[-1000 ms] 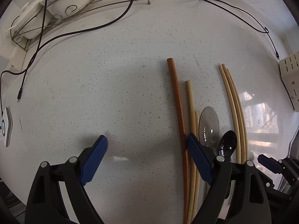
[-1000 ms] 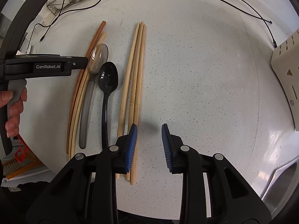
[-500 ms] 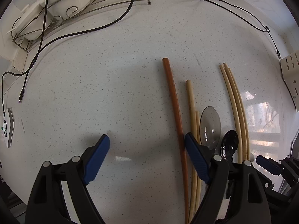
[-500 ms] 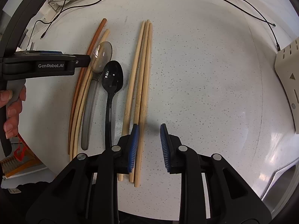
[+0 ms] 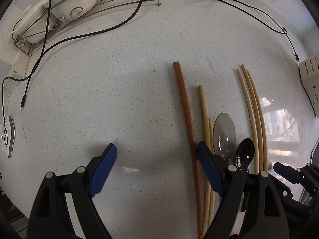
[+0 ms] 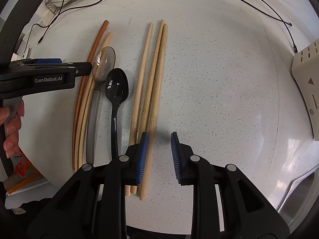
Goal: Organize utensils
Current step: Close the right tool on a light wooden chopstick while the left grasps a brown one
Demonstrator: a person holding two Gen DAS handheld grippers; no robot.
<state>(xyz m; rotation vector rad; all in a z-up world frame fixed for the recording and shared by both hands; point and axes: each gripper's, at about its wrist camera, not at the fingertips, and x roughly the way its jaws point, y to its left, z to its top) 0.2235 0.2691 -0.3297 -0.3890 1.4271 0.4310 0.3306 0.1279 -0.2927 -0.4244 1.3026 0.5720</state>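
My right gripper [image 6: 158,155] hangs low over the speckled white countertop [image 6: 219,75] with its blue pads a narrow gap apart and nothing between them; the left pad sits over the near ends of the three pale bamboo chopsticks [image 6: 148,91]. My left gripper [image 5: 156,169] is spread wide and empty, its right pad just beside the near stretch of the reddish-brown wooden chopstick [image 5: 186,111].

The utensils lie in one row, side by side: the reddish-brown chopstick, two pale round chopsticks [image 5: 204,119], the translucent grey plastic spoon [image 6: 100,73], the black plastic spoon [image 6: 116,87], then the bamboo three. Beyond them black cables [image 5: 89,33] cross the counter, and a wire dish rack with white dishes [image 5: 59,6] stands at the far edge.

In my judgement the step in hand is squaring up the row, likely the red chopstick. To do it well I would set the left pad flat against the stick near its middle and push sideways slowly, so it slides without pivoting or riding over its pale neighbours.

Against the frame a second ago, the red chopstick's far end has swung leftward, away from the pale pair, and the right gripper has drawn back a little toward the near ends of the bamboo sticks; its finger gap is unchanged.
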